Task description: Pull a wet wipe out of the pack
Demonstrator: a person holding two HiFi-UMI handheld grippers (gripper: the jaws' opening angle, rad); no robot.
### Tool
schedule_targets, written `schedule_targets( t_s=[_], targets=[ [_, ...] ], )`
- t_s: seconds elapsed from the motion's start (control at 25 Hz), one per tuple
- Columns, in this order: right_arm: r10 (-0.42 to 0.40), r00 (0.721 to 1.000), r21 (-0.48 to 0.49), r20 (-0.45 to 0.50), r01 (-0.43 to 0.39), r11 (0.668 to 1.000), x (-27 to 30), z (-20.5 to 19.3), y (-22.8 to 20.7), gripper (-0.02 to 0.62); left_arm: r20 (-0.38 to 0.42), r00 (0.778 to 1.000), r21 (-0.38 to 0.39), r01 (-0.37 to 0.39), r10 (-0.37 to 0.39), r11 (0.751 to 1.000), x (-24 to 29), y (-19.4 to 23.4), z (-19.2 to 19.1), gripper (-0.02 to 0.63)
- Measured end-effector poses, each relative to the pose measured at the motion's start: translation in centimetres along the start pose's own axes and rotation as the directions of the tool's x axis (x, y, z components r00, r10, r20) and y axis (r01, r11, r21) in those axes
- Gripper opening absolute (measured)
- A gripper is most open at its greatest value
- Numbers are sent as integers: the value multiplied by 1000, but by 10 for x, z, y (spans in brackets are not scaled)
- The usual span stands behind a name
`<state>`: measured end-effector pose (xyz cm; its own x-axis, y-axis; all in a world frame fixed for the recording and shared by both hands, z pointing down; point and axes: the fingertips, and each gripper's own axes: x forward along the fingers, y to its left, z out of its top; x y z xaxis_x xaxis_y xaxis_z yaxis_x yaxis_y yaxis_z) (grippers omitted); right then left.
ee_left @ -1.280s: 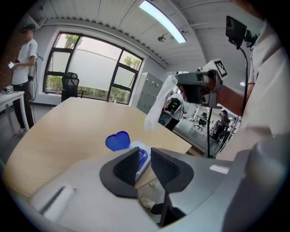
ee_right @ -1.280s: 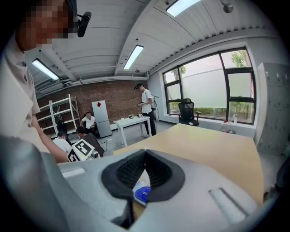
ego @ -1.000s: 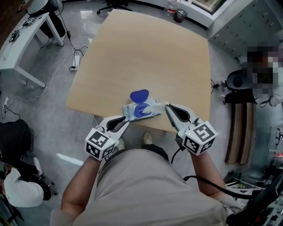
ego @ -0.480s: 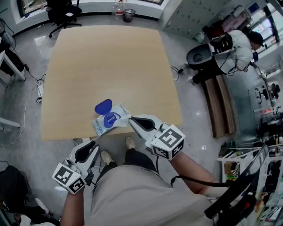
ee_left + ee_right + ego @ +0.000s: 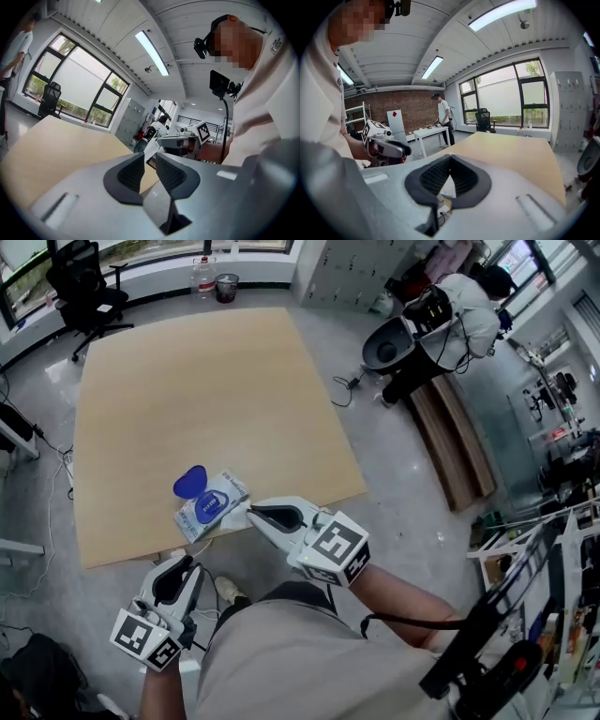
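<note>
The white wet wipe pack point(image 5: 214, 506) lies near the front edge of the wooden table point(image 5: 187, 381), its blue lid point(image 5: 189, 482) flipped open. My right gripper point(image 5: 250, 510) is at the pack's near right corner, jaws closed together on its edge. In the right gripper view its pads meet point(image 5: 450, 157), and a bit of the white pack point(image 5: 446, 191) shows below them. My left gripper point(image 5: 183, 563) hangs below the table edge, close to my body and apart from the pack. Its pads stand slightly parted point(image 5: 150, 157) with nothing between them.
An office chair point(image 5: 80, 277) and a bin point(image 5: 226, 287) stand beyond the table's far side. A person point(image 5: 450, 315) bends over at the upper right, near a wooden bench point(image 5: 459, 446). A white desk point(image 5: 429, 133) and another person point(image 5: 443, 117) are at the left.
My left gripper has left the pack's left end and drawn back below the table edge. The right gripper stays at the pack's corner. The head view has swung.
</note>
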<state>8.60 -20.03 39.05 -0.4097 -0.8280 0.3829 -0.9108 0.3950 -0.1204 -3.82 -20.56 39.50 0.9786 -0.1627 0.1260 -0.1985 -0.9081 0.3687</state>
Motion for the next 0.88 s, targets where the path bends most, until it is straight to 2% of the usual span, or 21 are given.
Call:
schedule_targets(
  t_s=[0.16,0.28,0.4,0.52,0.72,0.88],
  targets=[
    [25,999,-10,36,-25,1000,-35,-7,3,3,-8,1000,72,-28,29,997,9,-38,1,80],
    [42,997,-12,58,-41,999,-69,-13,6,3,-5,999,90,-33,34,995,18,-74,1,77],
    [53,996,-8,67,-52,999,-117,-24,6,3,3,1000,100,-29,29,995,31,-125,-1,74],
    [67,994,-1,85,-67,998,-168,-41,4,3,7,998,142,-63,62,988,44,-172,-7,74],
    [85,989,2,120,-85,996,-234,-66,3,3,4,993,150,-120,121,981,50,-238,-25,74],
    [87,985,-4,149,-88,996,-271,-70,5,3,-26,992,153,-122,127,981,51,-284,-37,74]
  ],
)
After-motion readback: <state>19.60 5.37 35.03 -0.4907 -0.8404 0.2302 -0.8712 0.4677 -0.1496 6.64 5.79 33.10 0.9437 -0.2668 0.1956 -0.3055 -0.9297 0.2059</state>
